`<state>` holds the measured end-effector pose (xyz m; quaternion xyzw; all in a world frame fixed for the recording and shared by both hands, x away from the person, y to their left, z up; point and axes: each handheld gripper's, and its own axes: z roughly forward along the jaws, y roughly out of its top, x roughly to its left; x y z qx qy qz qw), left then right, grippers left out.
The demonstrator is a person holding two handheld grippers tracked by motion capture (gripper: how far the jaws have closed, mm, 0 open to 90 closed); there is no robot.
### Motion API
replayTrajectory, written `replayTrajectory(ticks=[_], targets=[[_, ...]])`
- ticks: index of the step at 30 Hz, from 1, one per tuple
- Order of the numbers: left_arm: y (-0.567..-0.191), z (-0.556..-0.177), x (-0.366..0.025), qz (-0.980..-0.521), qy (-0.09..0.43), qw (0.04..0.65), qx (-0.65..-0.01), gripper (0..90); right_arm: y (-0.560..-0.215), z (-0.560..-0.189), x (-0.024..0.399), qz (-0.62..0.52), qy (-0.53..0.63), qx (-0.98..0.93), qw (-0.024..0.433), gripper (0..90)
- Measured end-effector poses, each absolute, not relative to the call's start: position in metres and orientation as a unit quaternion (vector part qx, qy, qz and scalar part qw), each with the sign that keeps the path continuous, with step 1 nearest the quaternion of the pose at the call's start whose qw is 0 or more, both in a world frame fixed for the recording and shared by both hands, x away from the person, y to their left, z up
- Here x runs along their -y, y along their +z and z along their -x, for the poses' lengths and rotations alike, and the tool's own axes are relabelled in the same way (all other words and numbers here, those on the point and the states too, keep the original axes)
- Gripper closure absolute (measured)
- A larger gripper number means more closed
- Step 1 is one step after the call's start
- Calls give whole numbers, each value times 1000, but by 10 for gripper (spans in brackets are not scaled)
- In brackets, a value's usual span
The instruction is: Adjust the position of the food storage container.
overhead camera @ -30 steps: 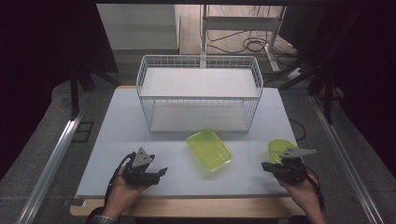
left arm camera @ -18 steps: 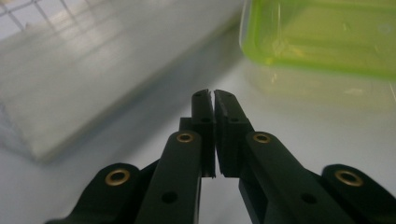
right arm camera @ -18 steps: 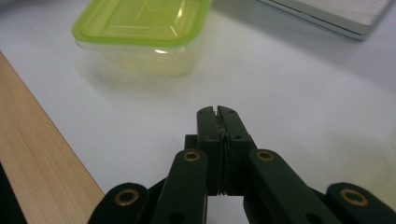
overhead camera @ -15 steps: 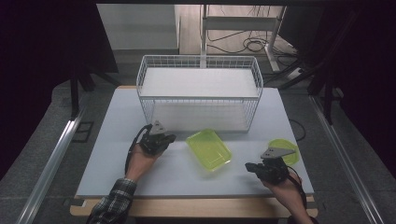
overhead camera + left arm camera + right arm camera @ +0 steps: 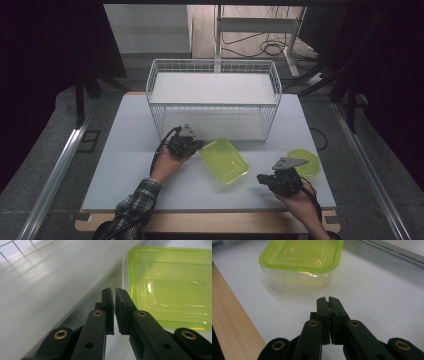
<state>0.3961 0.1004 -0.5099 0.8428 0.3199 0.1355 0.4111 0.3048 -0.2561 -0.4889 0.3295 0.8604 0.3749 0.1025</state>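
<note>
Both hand-held grippers (image 5: 196,145) (image 5: 265,180) clenched empty over white table (image 5: 125,165) in dark room.

The high view looks forward and down over the white table (image 5: 130,185) from the person's side. The left gripper view sits low, very near the green container (image 5: 172,287), facing its rim. The right gripper view looks across the tabletop at the same container (image 5: 302,257) from farther back, probably from its opposite side.
</note>
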Motion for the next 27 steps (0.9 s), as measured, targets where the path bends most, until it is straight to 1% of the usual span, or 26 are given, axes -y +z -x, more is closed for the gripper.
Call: replayTrajectory(ticks=[9,17,27], targets=[[-507,-376,-102,-858,107,398,-307,894,-489,-305,256,-341,371,-856,113,887],[-507,-358,-100,-862,91,396,-302,899,-491,-307,253,-350,374,-851,117,889],[-507,-327,-98,-864,61,403,-294,900,-492,-316,248,-359,369,-847,133,888]])
